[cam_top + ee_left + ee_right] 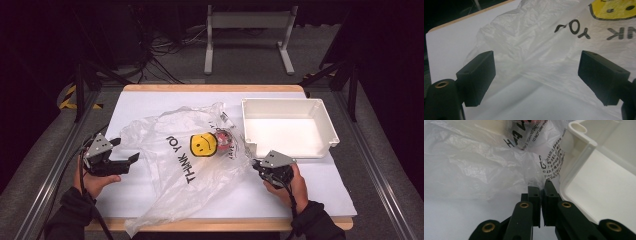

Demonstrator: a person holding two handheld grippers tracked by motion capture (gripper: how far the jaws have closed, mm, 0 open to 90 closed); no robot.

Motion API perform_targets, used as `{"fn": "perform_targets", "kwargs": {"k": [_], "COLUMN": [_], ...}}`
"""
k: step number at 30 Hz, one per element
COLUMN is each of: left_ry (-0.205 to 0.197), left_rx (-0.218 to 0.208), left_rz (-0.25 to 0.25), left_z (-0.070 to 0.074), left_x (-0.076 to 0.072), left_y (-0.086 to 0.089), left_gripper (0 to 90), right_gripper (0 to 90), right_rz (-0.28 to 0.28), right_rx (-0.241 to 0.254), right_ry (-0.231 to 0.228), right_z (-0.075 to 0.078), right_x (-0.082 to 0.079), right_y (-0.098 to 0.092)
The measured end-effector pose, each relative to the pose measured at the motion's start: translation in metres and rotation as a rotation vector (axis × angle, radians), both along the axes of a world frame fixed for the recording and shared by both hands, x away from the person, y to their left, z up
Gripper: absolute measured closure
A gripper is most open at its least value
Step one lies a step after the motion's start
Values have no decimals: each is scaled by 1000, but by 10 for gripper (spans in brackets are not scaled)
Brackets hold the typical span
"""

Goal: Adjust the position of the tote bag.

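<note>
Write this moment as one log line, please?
left gripper: open, off bag | right gripper: shut on plastic bag edge | white bin: beside bag

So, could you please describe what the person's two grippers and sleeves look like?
Both are black two-jaw tools. The left gripper and the right gripper each carry a grey three-cornered plate on top, with a black cable trailing back along the forearm. Up close, the jaws are blocky black pads on arms with brass-coloured rivets. The person wears dark long sleeves.
</note>
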State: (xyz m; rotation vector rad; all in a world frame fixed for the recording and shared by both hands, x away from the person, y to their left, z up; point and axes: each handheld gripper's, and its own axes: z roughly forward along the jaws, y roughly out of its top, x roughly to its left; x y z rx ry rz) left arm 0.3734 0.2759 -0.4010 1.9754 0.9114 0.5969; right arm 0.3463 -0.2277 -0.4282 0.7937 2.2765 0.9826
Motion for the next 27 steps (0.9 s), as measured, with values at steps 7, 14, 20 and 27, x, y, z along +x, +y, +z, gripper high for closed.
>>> {"fn": "perform_targets", "kwargs": {"k": [7, 14, 20, 27], "left_ry": [32, 147, 176, 212], "left_rx": [5, 24, 90, 146], "left_rz": [27, 57, 19, -35], "left_z": [-2, -17, -25, -35], "left_x": [20, 46, 51, 50], "left_y": [-7, -19, -23, -20], "left_gripper": [151, 232, 482, 838], "right_gripper": [874, 856, 700, 540], "right_rz": [-32, -49, -55, -37], "right_rx": [-1, 8, 50, 100], "right_ry": [-2, -10, -31, -43], "right_z": [-1, 0, 4, 12], "right_x": [2, 1, -1, -5], "right_y": [-9, -14, -16, -11]}}
